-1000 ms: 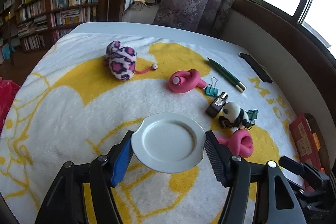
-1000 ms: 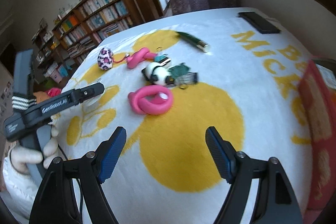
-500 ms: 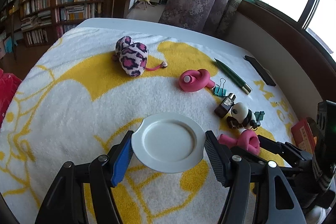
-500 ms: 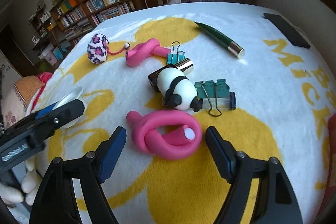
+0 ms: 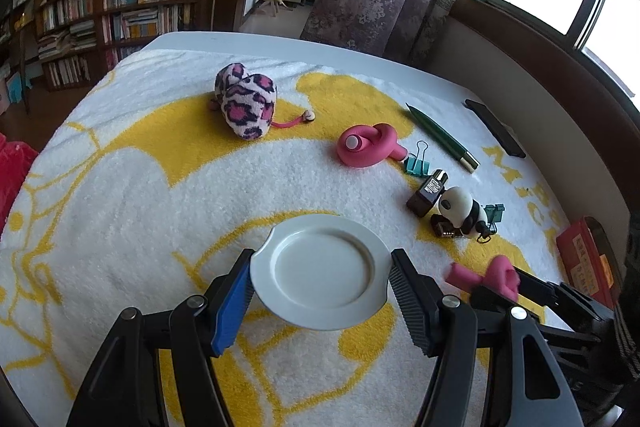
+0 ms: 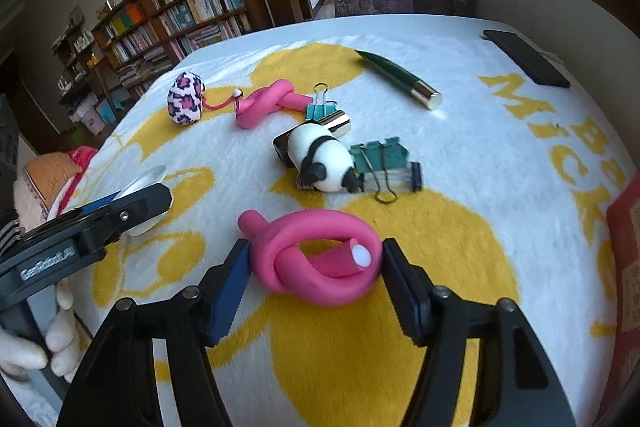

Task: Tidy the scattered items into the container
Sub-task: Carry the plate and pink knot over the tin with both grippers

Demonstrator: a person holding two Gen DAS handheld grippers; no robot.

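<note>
My left gripper (image 5: pixel 320 287) is shut on a small white plate (image 5: pixel 320 269) and holds it just above the towel. My right gripper (image 6: pixel 316 263) is open, its fingers on either side of a knotted pink foam tube (image 6: pixel 320 259), seen blurred in the left wrist view (image 5: pixel 488 275). Beyond it lie a panda figure (image 6: pixel 324 159), green binder clips (image 6: pixel 380 155), a small dark bottle (image 5: pixel 428 191), a second pink knotted tube (image 6: pixel 268 103), a leopard plush mouse (image 5: pixel 248 99) and a green pen (image 6: pixel 396 79).
A white and yellow towel (image 5: pixel 120 187) covers the table. A black flat device (image 6: pixel 524 63) lies at the far right edge. A red box (image 5: pixel 584 259) sits at the right edge. Bookshelves and curtains stand behind the table.
My right gripper has moved forward across the towel until its open fingers flank the near pink tube. The left gripper keeps holding the plate and has shifted slightly.
</note>
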